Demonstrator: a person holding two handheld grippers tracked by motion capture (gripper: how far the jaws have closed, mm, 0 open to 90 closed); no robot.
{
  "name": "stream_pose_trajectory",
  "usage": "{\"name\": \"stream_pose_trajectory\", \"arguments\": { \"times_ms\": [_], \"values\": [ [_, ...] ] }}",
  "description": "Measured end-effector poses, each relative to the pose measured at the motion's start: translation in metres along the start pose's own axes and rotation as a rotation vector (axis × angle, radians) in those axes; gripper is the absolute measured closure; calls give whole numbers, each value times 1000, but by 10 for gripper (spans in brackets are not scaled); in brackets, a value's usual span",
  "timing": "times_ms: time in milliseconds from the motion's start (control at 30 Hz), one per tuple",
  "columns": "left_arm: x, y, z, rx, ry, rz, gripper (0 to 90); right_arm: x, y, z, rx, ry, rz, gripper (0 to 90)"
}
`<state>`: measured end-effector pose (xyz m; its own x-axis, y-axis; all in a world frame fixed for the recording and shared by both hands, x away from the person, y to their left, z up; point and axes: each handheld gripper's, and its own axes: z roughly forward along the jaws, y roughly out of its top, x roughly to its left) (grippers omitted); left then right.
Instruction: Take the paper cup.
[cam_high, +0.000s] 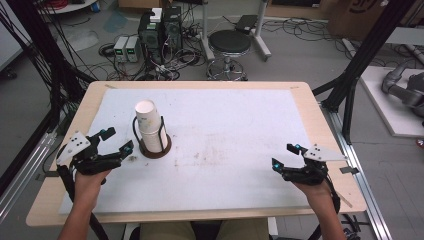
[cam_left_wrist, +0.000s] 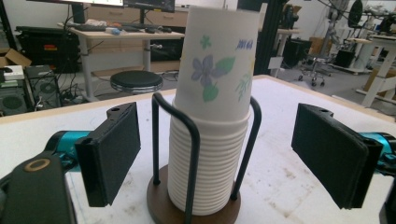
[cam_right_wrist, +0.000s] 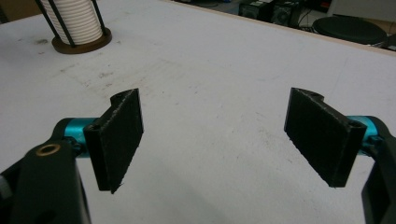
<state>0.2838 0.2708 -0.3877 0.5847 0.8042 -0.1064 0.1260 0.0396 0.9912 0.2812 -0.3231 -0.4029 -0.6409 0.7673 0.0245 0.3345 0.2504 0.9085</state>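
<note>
A stack of white paper cups (cam_high: 149, 125) stands upright in a black wire holder on a round brown base (cam_high: 165, 150), left of the table's middle. The top cup (cam_left_wrist: 217, 60) carries a printed flower. My left gripper (cam_high: 116, 141) is open just left of the holder, and in the left gripper view the stack (cam_left_wrist: 205, 163) stands beyond and between its spread jaws, untouched. My right gripper (cam_high: 285, 156) is open over the bare mat at the right, with nothing between its pads (cam_right_wrist: 119, 135). The holder (cam_right_wrist: 77, 23) is far off at the top left of the right gripper view.
A white mat (cam_high: 225, 145) with faint brown stains covers most of the wooden table (cam_high: 320, 110). Behind the table stand a black stool (cam_high: 229, 44) and computer boxes (cam_high: 159, 30) amid cables. Black frame posts (cam_high: 360, 60) rise at both sides.
</note>
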Motion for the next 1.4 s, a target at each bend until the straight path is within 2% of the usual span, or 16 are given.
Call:
{"name": "stream_pose_trajectory", "arguments": {
  "times_ms": [67,100,167,200,233,267,333,500,733,1100,1400],
  "values": [
    [1,10,3,-3,-9,-10,155,2,1,0,0,0,-3,200],
    [1,10,3,-3,-9,-10,155,2,1,0,-2,0,-4,200],
    [1,21,10,9,-30,0,155,3,1,1,0,3,-3,200],
    [1,21,10,9,-30,0,155,3,1,1,-1,3,-5,200],
    [0,29,16,16,-38,15,155,3,2,1,-1,3,-5,200],
    [0,29,16,16,-38,15,155,3,2,1,-2,3,-5,200],
    [-1,41,25,21,-44,26,155,3,3,1,-2,5,-8,200],
    [0,52,38,37,-48,32,155,4,2,1,3,5,-8,200],
    [2,58,50,61,-30,34,155,5,3,0,-1,3,-11,200],
    [-3,62,68,88,-57,42,155,5,3,0,-2,9,-13,200],
    [-5,61,80,129,-58,55,156,6,4,1,-5,15,-14,200]
  ]
}}
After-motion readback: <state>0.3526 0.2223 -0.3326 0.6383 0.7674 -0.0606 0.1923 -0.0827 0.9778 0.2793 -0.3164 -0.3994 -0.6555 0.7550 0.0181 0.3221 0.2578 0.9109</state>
